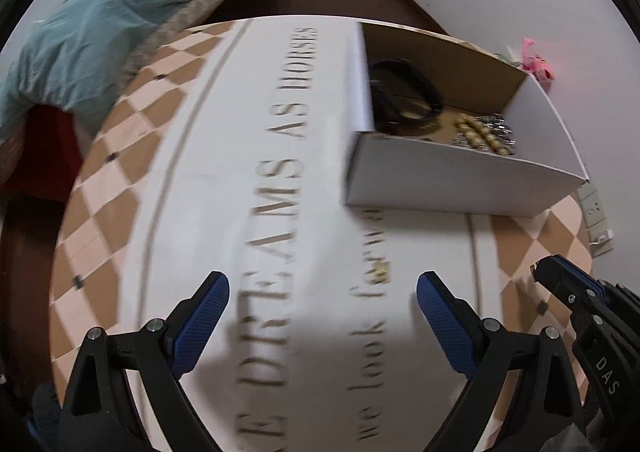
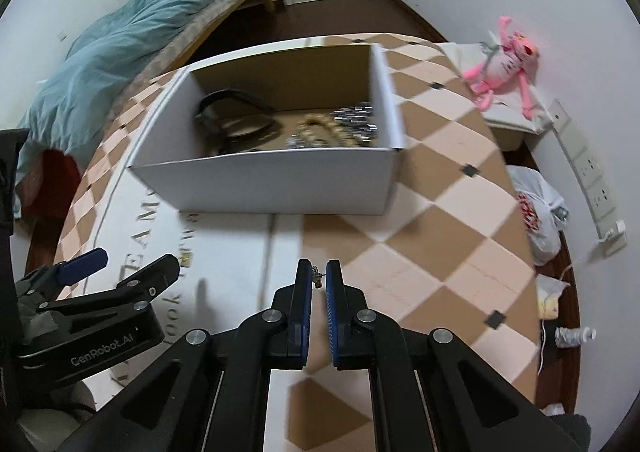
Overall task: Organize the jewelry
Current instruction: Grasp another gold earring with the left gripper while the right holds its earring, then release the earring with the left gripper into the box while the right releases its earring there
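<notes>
A white cardboard box (image 1: pixel 460 180) (image 2: pixel 276 184) stands on the patterned table. It holds a black band (image 1: pixel 404 96) (image 2: pixel 236 116), gold beads (image 1: pixel 480 134) and silver pieces (image 2: pixel 356 120). My right gripper (image 2: pixel 319 276) is shut on a small gold earring (image 2: pixel 317 279), held above the table in front of the box. My left gripper (image 1: pixel 322 294) is open and empty over the printed lettering. A second small gold earring (image 1: pixel 380 272) (image 2: pixel 185 261) lies on the table between its fingers. The right gripper (image 1: pixel 538 270) shows at the right edge of the left wrist view.
A bed with a teal duvet (image 1: pixel 100 24) (image 2: pixel 132 60) lies beyond the table on the left. A pink plush toy (image 2: pixel 504 64) sits on a side surface at the right. A plastic bag (image 2: pixel 536 212), wall sockets (image 2: pixel 592 180) and a bottle (image 2: pixel 574 336) lie right of the table.
</notes>
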`<state>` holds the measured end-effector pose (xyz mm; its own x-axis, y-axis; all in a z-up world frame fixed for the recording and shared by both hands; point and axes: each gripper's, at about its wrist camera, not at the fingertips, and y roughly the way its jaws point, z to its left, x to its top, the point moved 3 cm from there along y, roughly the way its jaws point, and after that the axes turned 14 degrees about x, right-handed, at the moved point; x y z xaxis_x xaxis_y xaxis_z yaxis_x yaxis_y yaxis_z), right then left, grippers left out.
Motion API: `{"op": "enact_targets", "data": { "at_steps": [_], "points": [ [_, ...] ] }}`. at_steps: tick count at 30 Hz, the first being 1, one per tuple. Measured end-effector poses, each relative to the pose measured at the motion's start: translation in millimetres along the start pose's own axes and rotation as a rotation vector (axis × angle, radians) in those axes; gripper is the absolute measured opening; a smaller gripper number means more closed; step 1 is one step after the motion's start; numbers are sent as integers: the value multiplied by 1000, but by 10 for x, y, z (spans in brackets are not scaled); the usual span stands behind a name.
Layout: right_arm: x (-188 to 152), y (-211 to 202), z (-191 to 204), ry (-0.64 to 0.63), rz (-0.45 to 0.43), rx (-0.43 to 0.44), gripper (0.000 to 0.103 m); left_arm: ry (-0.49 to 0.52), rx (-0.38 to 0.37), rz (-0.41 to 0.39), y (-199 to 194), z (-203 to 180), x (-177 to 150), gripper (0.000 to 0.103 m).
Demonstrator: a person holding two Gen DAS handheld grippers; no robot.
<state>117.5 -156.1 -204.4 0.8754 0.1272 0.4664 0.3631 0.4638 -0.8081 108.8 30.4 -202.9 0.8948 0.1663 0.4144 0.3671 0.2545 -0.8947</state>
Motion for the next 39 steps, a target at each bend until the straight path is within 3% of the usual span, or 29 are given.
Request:
{"op": "enact_targets", "data": {
  "at_steps": [2, 4, 6, 10, 13, 18, 22, 29, 34, 39],
  "points": [
    [-2, -20, -83, 17, -1, -7, 7, 23, -8, 1, 7, -98, 10, 82],
    [-4, -35, -136, 28, -3, -11, 7, 51, -15, 11, 26, -197, 9, 57],
    [-4, -42, -179, 39, -3, -14, 7, 67, -19, 15, 28, -260, -14, 41],
    [-14, -52, -207, 49, -5, -17, 7, 95, -22, -6, 16, -315, -4, 15],
    [-1, -66, -214, 55, -9, -14, 7, 95, -36, -7, 19, -319, 3, 5],
    [53, -175, -168, 58, -31, 7, 7, 78, -65, -26, -91, -275, -1, 4],
    [196, -430, -60, 53, -73, 57, 7, 54, -127, -60, -394, -212, 108, 4],
    [744, -658, 45, 39, -109, 151, 7, 29, -260, -71, -728, -217, 726, 4],
    [1139, -303, -23, 48, 1, 179, 7, 45, -273, 14, -474, -311, 1076, 4],
    [1331, 40, -127, 60, 126, 168, 8, 16, -217, 96, -278, -297, 1241, 6]
  ]
}}
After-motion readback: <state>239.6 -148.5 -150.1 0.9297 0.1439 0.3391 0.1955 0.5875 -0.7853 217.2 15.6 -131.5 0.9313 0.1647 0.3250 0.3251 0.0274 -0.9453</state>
